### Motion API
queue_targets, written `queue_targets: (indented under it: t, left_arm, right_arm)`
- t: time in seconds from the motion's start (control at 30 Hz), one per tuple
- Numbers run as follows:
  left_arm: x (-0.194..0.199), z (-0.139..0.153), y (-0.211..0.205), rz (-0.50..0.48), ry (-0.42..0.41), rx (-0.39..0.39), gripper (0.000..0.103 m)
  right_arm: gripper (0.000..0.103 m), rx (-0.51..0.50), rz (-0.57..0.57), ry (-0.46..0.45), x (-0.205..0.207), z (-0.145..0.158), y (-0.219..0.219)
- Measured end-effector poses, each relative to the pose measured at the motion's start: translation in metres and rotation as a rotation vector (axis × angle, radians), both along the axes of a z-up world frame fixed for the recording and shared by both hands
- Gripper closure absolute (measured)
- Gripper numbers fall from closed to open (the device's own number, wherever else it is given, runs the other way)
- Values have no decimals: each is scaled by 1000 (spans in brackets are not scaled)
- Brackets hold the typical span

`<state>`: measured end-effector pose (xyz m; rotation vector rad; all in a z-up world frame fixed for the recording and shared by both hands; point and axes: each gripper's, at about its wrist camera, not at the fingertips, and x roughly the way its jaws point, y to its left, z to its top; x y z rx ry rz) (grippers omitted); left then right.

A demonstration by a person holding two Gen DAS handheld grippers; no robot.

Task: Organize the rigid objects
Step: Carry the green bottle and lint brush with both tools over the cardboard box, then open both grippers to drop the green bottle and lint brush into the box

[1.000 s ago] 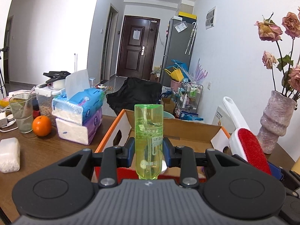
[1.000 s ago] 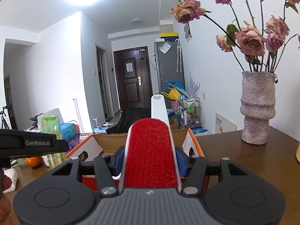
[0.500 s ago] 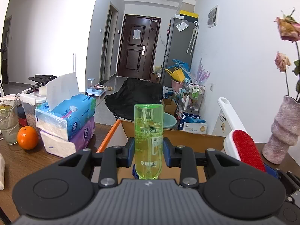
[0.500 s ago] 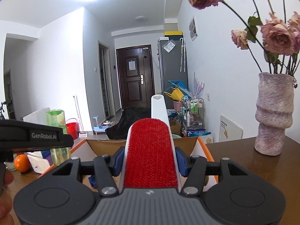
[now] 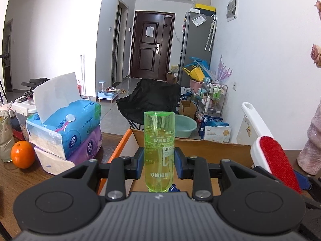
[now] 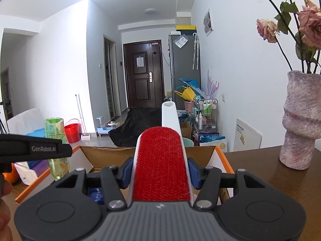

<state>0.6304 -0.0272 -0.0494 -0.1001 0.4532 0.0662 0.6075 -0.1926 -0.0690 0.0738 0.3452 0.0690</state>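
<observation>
Both grippers point fwd, tilted slightly down, over the open cardboard box (image 6: 202,153). Left gripper (image 5: 159,163) clamped on green bottle (image 5: 159,140), held upside down above box's left side. Right gripper (image 6: 159,171) clamped on lint brush (image 6: 161,160), red pad up, white handle pointing away, above box's right side. Box sits near far edge of wooden table (image 6: 270,177); vase (image 6: 301,118) toward right edge, tissue packs (image 5: 64,128) & orange (image 5: 22,154) toward left edge. Hallway w/ dark door (image 5: 151,46) behind.

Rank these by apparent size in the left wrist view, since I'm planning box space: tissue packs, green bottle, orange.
1. Tissue packs, largest.
2. Green bottle, though it sits nearest the camera in the left gripper, so it looks enlarged.
3. Orange, smallest.
</observation>
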Motion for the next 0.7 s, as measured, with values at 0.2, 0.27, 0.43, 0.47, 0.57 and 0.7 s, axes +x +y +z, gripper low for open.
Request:
queue_targets:
  t: [0.2,0.27,0.43,0.47,0.57,0.7]
  left_arm:
    - [4,-9,-1,-16,27,26,71]
    - [3,-10,-3,-5,26,52,55]
    - [-4,-7,-1,36,1,80,0]
    - [-6,-6,2,39,-5,73,0]
    - [-9,-3,7,38,-7,57,0]
    - [-10,-3,10,44,1,59,0]
  right_arm:
    - [48,-9,-1,49,9,-8,-2]
    - [48,-21,3,80,11,-11,-2]
    - [9,-57,-40,87,8,-14,-4]
    - [9,-57,-44,88,8,-13,-4]
    - [1,-41,-52,85,6,-11,-9]
    - [0,-37,-54,77,4,-9,-12]
